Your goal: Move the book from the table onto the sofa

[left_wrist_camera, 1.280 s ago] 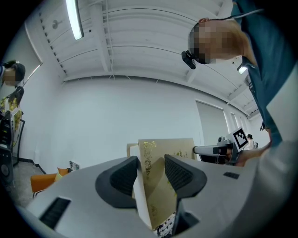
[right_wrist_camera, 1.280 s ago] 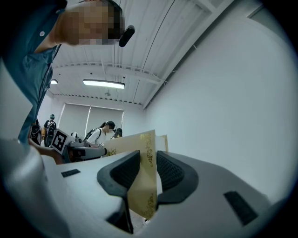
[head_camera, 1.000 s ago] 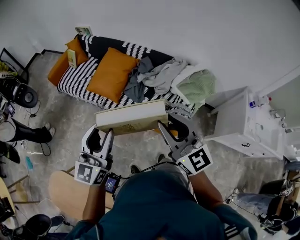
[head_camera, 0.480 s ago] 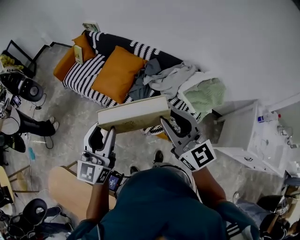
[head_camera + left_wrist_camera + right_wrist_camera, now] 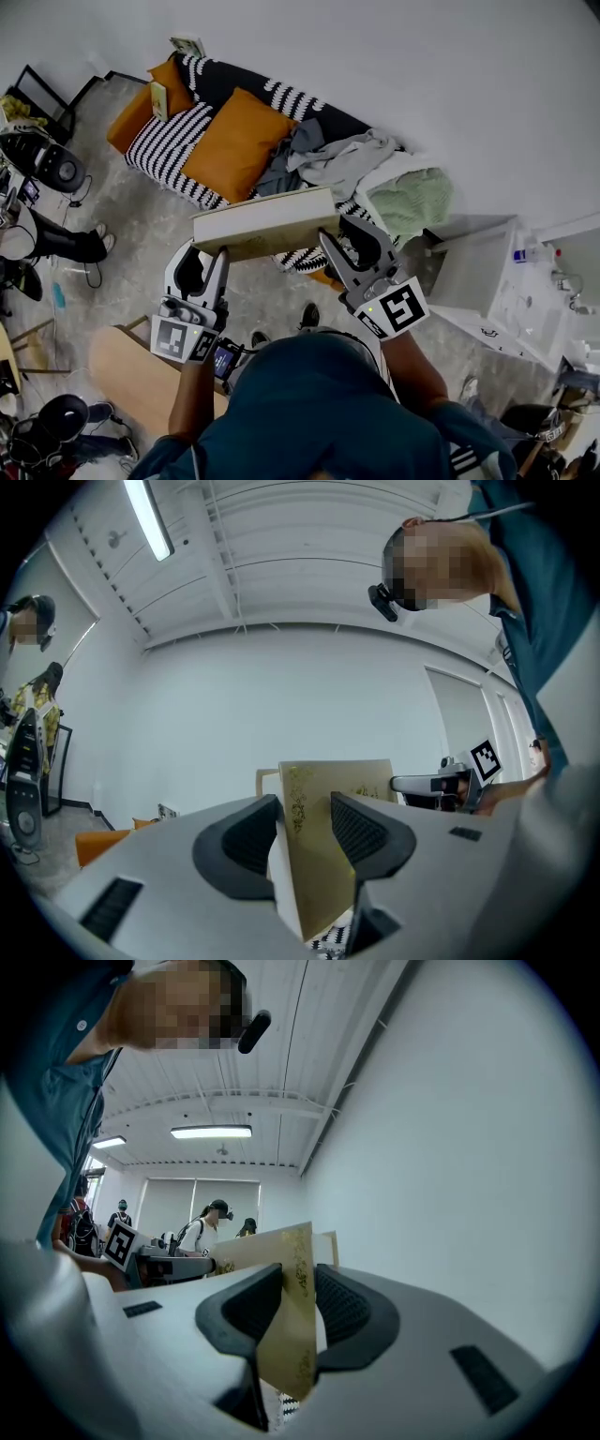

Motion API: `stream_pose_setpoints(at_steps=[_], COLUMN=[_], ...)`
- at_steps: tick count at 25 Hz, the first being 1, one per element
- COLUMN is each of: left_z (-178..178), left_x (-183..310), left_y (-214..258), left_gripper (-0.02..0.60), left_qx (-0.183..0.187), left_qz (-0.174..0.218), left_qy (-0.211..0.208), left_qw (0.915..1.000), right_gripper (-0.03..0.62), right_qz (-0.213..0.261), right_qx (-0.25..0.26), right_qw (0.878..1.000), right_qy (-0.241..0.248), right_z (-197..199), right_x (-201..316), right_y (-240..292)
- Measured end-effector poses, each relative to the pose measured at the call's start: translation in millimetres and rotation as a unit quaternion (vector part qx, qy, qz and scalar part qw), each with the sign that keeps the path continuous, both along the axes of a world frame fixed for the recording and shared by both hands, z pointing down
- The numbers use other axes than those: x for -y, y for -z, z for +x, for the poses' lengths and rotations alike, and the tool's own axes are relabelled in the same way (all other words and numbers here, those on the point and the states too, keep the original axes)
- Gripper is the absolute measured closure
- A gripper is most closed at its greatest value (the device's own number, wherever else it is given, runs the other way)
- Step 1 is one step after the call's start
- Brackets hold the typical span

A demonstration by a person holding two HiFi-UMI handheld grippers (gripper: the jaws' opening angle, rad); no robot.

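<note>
A large cream book (image 5: 262,221) with gold print hangs level in the air between my two grippers, in front of the sofa (image 5: 202,131). My left gripper (image 5: 217,253) is shut on its left end; in the left gripper view the book (image 5: 323,841) stands clamped between the two dark pads. My right gripper (image 5: 330,239) is shut on the book's right end, and the right gripper view shows the cover (image 5: 291,1321) pinched between its pads. The sofa is black-and-white striped, with orange cushions (image 5: 236,142) and a heap of clothes (image 5: 337,159) on its right half.
A white cabinet (image 5: 497,272) stands to the right of the sofa. A round wooden table (image 5: 141,380) lies behind my left hand. A fan (image 5: 52,167) and a person's legs (image 5: 56,246) are at the left. Other people stand in the background of the right gripper view.
Both grippers have carried the book a little toward the sofa, which now lies closer under the book's far edge. The grip on both ends is unchanged.
</note>
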State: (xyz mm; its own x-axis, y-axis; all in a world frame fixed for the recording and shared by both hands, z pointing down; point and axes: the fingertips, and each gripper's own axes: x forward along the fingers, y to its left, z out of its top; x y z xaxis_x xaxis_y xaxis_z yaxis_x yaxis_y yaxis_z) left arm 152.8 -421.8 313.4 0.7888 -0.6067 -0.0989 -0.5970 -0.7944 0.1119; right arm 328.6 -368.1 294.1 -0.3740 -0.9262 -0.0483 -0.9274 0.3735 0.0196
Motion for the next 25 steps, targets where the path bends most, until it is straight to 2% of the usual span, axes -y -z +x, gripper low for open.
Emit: stream_pose_setpoints(at_steps=[8,12,16,25], left_z=[23,24,18,-2], left_x=[8,14,34,86], left_y=[2,-1,-6,6], left_gripper=[0.408,0.408,0.408,0.408], left_qx=[0.010,0.012,0.003,-0.011], left_qz=[0.008,0.010,-0.004,0.013], left_qy=[0.004,0.000,-0.019,-0.076], left_qw=[0.9999,0.9999,0.9998,0.9970], right_gripper=[0.470,0.470,0.470,0.470], right_qz=[0.001,-0.004,-0.006,-0.006], right_qx=[0.008,0.005,0.001,-0.004], right_qw=[1.000,1.000,1.000,0.997], right_qy=[0.008,0.006,-0.016,-0.074], right_z=[24,25,18,-11], right_x=[9,17,29,59], right_y=[-4,-10,-8,1])
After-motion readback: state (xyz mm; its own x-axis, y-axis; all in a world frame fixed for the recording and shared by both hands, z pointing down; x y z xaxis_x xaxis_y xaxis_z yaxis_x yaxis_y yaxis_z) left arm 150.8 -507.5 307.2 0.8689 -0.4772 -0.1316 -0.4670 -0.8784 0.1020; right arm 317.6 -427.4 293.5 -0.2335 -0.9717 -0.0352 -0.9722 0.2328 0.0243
